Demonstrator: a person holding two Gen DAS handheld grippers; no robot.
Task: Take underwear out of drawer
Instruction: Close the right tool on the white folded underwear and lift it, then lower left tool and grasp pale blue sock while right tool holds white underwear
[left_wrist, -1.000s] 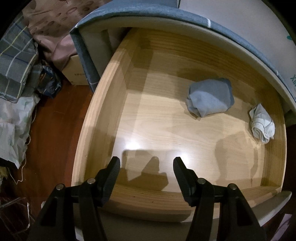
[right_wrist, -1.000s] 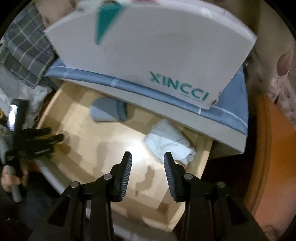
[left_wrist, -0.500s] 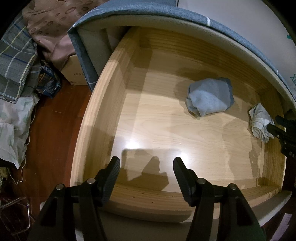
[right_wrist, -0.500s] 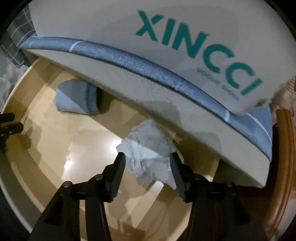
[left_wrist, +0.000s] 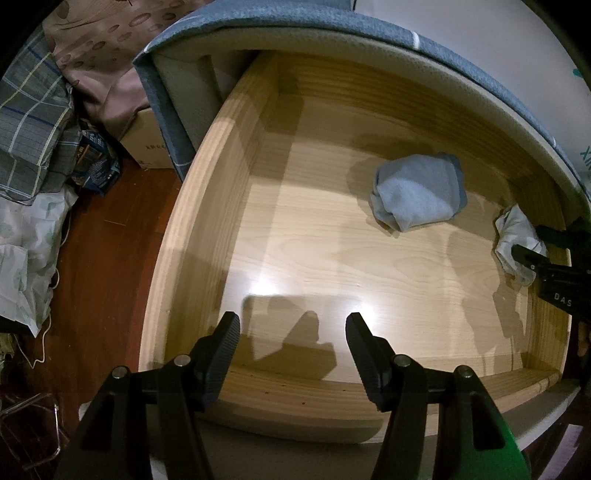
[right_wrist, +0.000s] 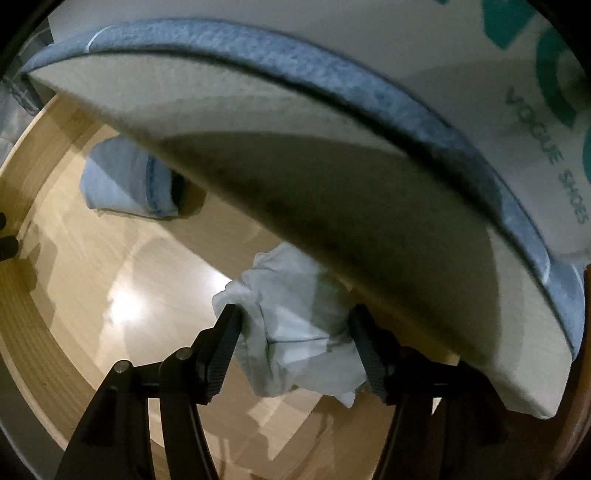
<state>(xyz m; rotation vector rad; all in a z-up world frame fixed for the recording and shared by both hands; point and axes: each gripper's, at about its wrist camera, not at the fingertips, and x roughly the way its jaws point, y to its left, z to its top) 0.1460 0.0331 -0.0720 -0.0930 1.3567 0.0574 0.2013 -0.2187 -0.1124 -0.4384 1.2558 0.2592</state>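
Note:
The wooden drawer (left_wrist: 192, 240) is pulled out under a bed. A folded blue-grey underwear (left_wrist: 417, 195) lies on its floor towards the back and also shows as the blue-grey underwear (right_wrist: 122, 181) at left. A crumpled white underwear (right_wrist: 295, 314) sits in the far right corner, seen too as the white underwear (left_wrist: 513, 229). My right gripper (right_wrist: 291, 321) is low in the drawer, its jaws opening and straddling the white bundle, fingers at its two sides. My left gripper (left_wrist: 291, 325) hovers open over the drawer's front edge with nothing between its fingers.
The bed's blue-grey padded edge (left_wrist: 369, 33) overhangs the drawer's back, close above the right gripper. A white shoe box (right_wrist: 535, 110) with teal letters sits on top. Clothes (left_wrist: 29, 129) and a cardboard box (left_wrist: 147, 144) lie on the red-brown floor (left_wrist: 110, 258) at left.
My right gripper has come down into the drawer's right corner and its jaws have spread around the white underwear. The left gripper has not moved.

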